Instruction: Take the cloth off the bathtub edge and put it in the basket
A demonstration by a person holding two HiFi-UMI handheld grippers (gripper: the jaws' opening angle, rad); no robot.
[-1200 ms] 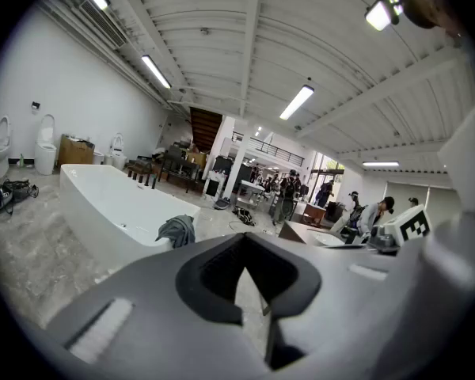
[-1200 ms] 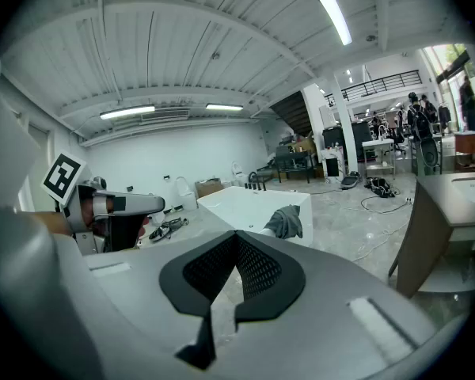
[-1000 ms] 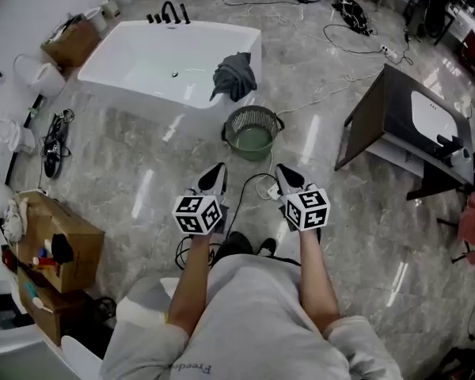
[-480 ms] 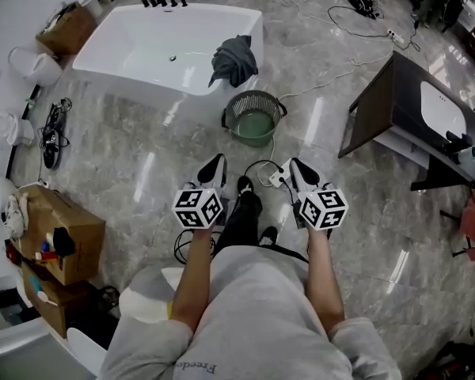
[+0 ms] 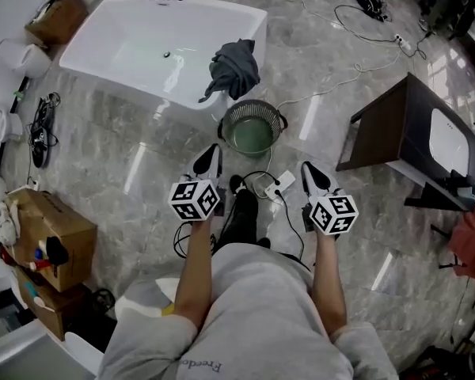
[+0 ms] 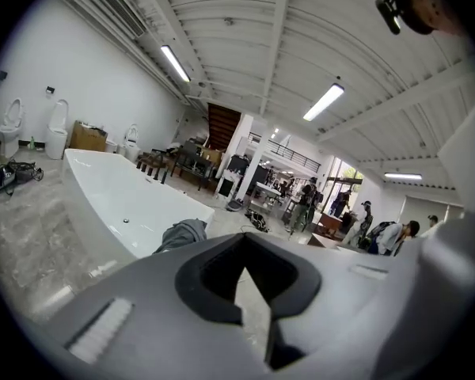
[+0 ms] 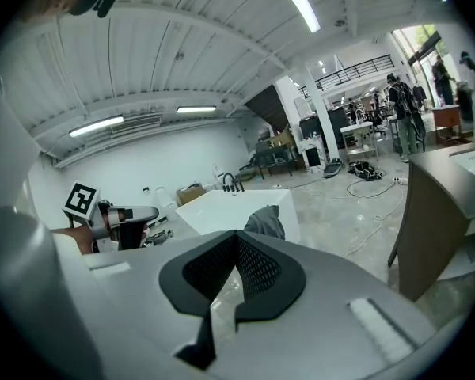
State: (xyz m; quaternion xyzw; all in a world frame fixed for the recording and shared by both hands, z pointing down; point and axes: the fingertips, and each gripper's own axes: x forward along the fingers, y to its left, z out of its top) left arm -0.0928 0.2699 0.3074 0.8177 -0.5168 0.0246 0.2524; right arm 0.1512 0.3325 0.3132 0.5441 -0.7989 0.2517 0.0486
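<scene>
A dark grey cloth hangs over the near right edge of the white bathtub. Just in front of it on the floor stands a green round basket with nothing in it that I can see. My left gripper and right gripper are held side by side over the floor, short of the basket, both shut and holding nothing. The cloth and the tub show beyond the left gripper's jaws. The right gripper view has the cloth on the tub's corner and the left gripper at left.
A dark cabinet with a white sink stands at right. Cables and a white power strip lie on the marble floor between my grippers. Cardboard boxes sit at left, toilets line the far wall, and people stand in the distance.
I have stepped forward: the tub, cloth and basket sit closer to my grippers than a second ago. The grippers have spread a little apart and both stay shut.
</scene>
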